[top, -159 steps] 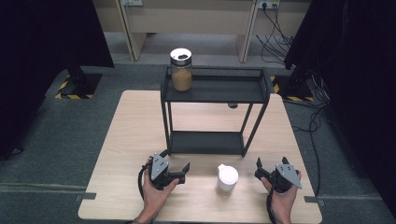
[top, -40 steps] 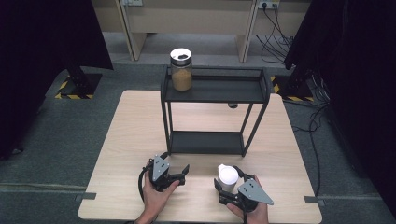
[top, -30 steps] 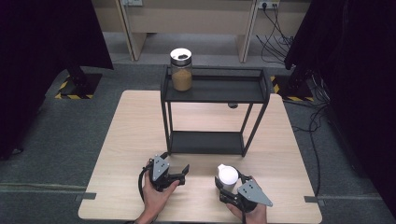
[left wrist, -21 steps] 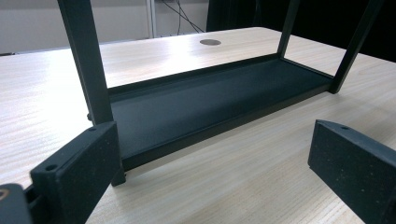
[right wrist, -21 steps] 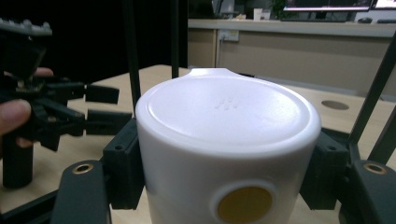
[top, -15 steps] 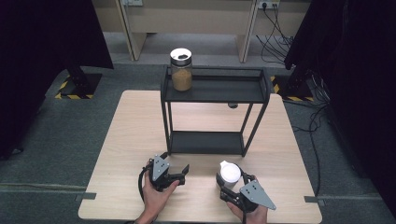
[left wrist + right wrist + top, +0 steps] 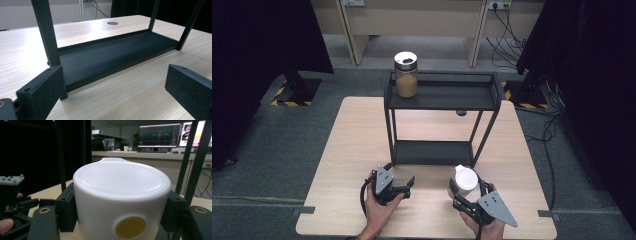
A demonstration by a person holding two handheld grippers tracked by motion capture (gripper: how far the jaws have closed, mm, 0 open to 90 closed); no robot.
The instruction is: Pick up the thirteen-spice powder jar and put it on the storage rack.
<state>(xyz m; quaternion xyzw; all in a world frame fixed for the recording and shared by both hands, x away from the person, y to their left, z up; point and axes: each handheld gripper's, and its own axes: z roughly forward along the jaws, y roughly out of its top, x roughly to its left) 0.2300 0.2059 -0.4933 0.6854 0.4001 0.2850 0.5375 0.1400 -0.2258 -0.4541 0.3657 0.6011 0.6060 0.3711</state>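
A pale wooden table point(image 7: 357, 135) stands on grey carpet. On its middle sits a black two-tier metal rack point(image 7: 442, 97). A glass jar point(image 7: 406, 75) of brown powder stands on the far left of the rack's top shelf; the bottom shelf point(image 7: 112, 53) is bare.

Black two-tier metal rack point(image 7: 439, 97) on wooden table point(image 7: 357, 135), lidded glass jar point(image 7: 406, 75) on its top shelf

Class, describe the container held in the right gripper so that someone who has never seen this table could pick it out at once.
Start at the black two-tier shelf standing on the wooden table. Just in front of its near right leg, the right gripper clamps a white lidded container. Unlike the glass jar on the top tier, it is opaque white with a yellow dot on its side.
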